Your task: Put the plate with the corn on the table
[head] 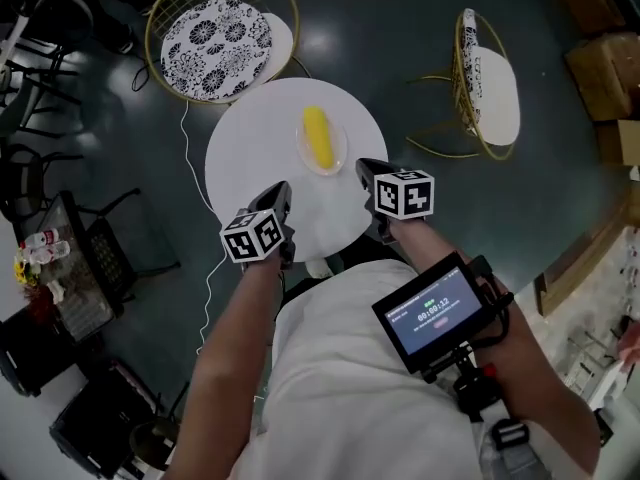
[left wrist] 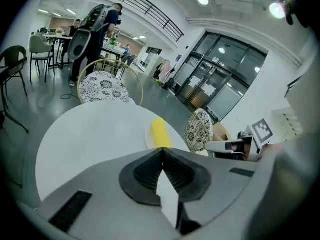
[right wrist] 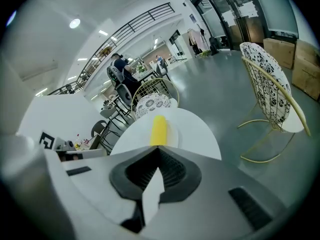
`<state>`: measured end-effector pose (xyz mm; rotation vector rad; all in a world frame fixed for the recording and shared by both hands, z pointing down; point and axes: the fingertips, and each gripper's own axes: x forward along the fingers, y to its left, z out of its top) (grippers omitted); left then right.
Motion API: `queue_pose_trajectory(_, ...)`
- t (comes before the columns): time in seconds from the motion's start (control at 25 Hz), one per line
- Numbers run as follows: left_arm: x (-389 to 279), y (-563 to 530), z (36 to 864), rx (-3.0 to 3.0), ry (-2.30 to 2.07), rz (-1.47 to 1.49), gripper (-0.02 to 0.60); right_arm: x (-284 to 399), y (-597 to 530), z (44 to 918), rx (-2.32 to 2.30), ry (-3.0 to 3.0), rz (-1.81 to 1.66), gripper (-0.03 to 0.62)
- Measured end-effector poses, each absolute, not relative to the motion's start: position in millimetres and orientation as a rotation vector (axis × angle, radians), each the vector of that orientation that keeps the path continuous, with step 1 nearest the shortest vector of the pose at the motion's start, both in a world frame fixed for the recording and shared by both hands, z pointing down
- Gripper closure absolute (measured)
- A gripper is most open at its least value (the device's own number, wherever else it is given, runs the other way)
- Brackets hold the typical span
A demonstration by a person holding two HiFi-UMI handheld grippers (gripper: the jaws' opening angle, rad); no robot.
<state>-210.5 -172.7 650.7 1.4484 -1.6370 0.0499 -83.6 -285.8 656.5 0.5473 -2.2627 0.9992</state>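
A yellow corn cob (head: 317, 136) lies on a pale plate (head: 340, 146), which rests on the round white table (head: 255, 158) right of its middle. My left gripper (head: 284, 194) is shut and empty over the table's near edge, short of the plate. My right gripper (head: 366, 169) is also shut and empty, just right of the plate. In the left gripper view the corn (left wrist: 160, 132) and plate (left wrist: 149, 137) lie beyond the shut left gripper (left wrist: 161, 152). The right gripper view shows the corn (right wrist: 159, 129) straight ahead of the shut right gripper (right wrist: 159, 149).
Two gold wire chairs with patterned cushions stand by the table, one behind (head: 216, 34) and one to the right (head: 486, 80). Cardboard boxes (head: 604, 60) sit far right, black chairs (head: 40, 138) to the left. A person (left wrist: 98, 30) stands in the background.
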Motion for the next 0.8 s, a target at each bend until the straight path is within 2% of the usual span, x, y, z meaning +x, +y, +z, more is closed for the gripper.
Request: queue_pose_trajectory(0.8,-203.0,-109.1,553.3,1.677,-1.652,-0.034,0.574,-77.7,-232.6,558.9,0.543,-2.438,0.937,0.586)
